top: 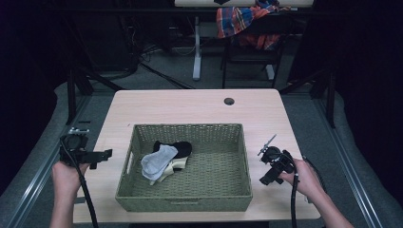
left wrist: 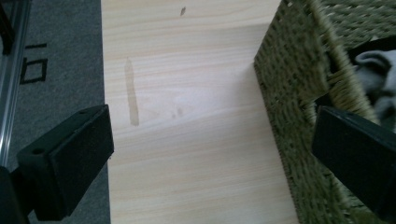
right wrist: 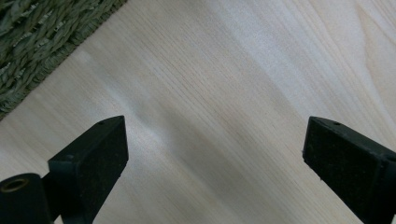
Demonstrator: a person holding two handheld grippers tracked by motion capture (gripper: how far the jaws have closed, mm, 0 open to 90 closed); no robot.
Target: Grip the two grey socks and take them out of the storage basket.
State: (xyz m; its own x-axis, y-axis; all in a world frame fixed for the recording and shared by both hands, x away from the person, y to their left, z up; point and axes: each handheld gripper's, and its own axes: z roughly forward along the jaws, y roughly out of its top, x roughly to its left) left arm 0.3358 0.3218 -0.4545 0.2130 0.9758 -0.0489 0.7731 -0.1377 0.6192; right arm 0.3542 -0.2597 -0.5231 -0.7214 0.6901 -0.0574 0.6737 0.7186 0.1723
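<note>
At the far left of the high view, the left claw [top: 97, 155] is held by the person's left hand [top: 65, 172] at the table's left edge, pointing toward the woven basket [top: 216, 190]. In the left gripper view its jaws are seen spread wide with nothing between them: one jaw hangs over the table edge beside the grey floor [left wrist: 51, 70], the other sits in front of the basket's [left wrist: 289, 88] outer wall, and bare table [left wrist: 187, 121] lies between.

The basket rests in the middle of the light wooden table [top: 190, 107]. Inside it, toward its left half, a grey sock [top: 158, 162] is laid across a black sock [top: 180, 147], with a pale item partly hidden under them; what it is cannot be told.

To the right of the basket, the right claw [top: 268, 161] is held by the right hand [top: 306, 178] above the table's right part. In the right gripper view the jaws are likewise released and far apart over bare wood [right wrist: 224, 102], with a corner of the basket [right wrist: 37, 32] seen at the upper left.

Beyond the table, a plaid cloth [top: 242, 21] is draped over a chair.
</note>
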